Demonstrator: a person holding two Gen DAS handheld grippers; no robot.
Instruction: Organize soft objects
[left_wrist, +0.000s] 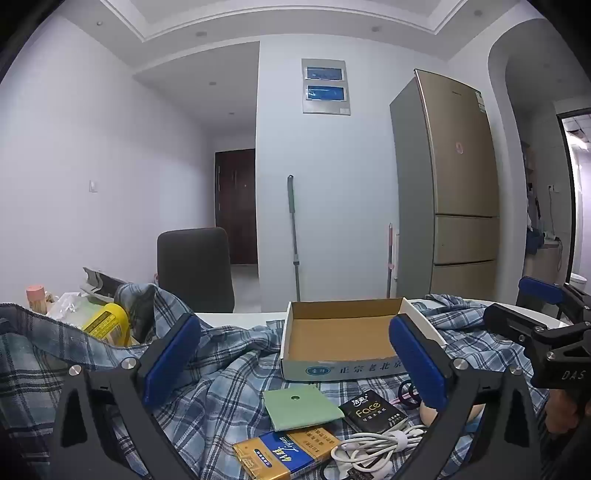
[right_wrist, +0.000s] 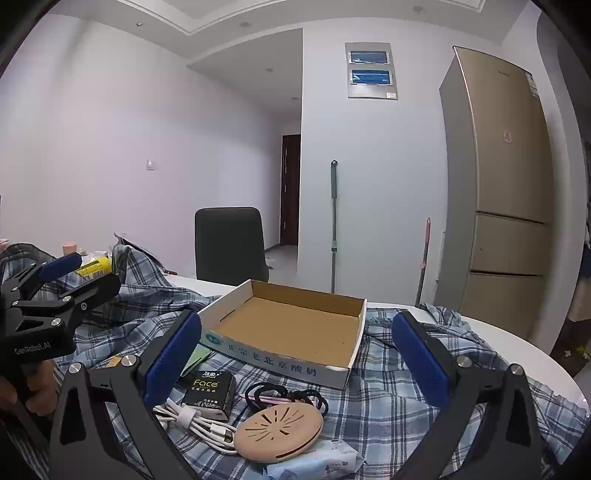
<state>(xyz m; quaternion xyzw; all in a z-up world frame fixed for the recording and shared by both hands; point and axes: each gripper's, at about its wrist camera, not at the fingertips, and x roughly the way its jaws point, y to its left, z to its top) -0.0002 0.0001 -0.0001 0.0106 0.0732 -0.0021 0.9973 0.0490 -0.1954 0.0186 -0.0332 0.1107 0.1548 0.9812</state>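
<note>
Both the left gripper (left_wrist: 295, 354) and right gripper (right_wrist: 297, 354) hang spread wide, holding nothing, above the plaid shirt (right_wrist: 388, 387). An open cardboard box (right_wrist: 291, 325) sits on it, with a black tissue pack (right_wrist: 210, 393) and white cable (right_wrist: 195, 424) nearby.

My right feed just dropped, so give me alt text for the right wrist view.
The open right hand-held gripper hovers over a plaid cloth before an empty cardboard box. Below lie a black Face tissue pack, white cable, hair ties and tan disc. The left hand-held gripper sits far left.
</note>
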